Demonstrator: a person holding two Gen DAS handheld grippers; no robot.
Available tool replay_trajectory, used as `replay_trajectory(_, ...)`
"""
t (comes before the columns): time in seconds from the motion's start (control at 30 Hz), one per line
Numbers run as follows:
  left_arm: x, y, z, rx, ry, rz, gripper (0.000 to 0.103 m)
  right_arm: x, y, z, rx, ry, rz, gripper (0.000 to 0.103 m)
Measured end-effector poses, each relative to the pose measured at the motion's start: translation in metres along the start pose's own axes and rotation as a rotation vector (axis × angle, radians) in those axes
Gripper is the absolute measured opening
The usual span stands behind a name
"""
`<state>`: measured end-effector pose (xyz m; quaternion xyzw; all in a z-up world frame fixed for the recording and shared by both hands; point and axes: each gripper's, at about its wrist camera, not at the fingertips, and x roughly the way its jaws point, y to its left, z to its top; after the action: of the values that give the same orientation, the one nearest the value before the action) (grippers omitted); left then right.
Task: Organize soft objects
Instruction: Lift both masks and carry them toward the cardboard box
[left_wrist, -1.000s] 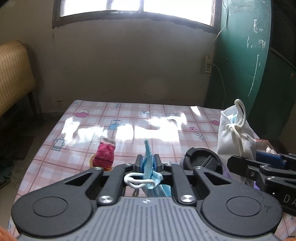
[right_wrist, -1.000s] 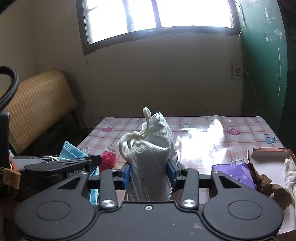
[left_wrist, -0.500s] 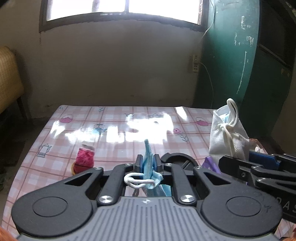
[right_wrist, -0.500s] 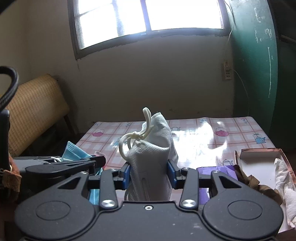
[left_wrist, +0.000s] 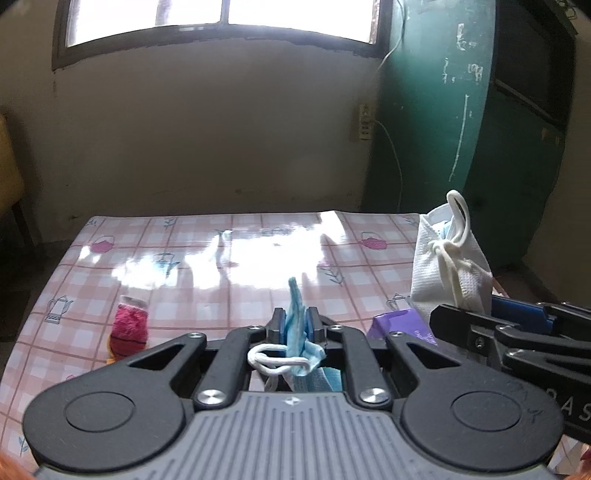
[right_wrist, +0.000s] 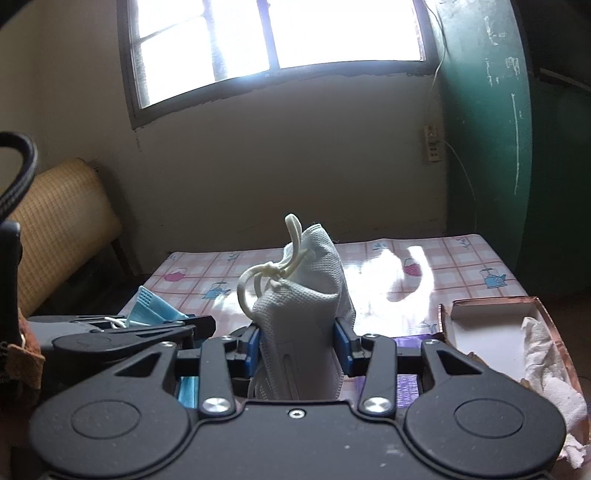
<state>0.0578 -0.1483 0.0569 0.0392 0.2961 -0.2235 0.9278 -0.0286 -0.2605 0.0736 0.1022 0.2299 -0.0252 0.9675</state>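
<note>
My left gripper (left_wrist: 295, 326) is shut on a crumpled blue face mask (left_wrist: 297, 325), whose white ear loop (left_wrist: 271, 362) hangs behind the pads. The right gripper (right_wrist: 301, 345) is shut on a white folded face mask (right_wrist: 306, 314) with knotted ear loops, held upright above the table. In the left wrist view that white mask (left_wrist: 447, 266) and the right gripper stand at the right. In the right wrist view the blue mask (right_wrist: 153, 308) and the left gripper show at the left.
A pink checked tablecloth (left_wrist: 207, 258) covers the table. A small pink and red knitted piece (left_wrist: 129, 328) sits at its left. A purple packet (left_wrist: 400, 325) lies near the grippers. An open cardboard box (right_wrist: 491, 321) with white crumpled cloth (right_wrist: 546, 365) stands at the right.
Both grippers have travelled to the right over the table with their masks still held. The pink knitted piece has slid leftward in the left wrist view, and the box has come closer in the right.
</note>
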Motion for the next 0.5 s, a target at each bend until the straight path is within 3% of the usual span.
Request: replay_trajectory(0.5, 0.012, -0.029, 0.004, 0.028, 0.012, -0.043, 0.014, -0.006, -0.031, 0.000, 0.029, -0.010, -0.050, 0.049)
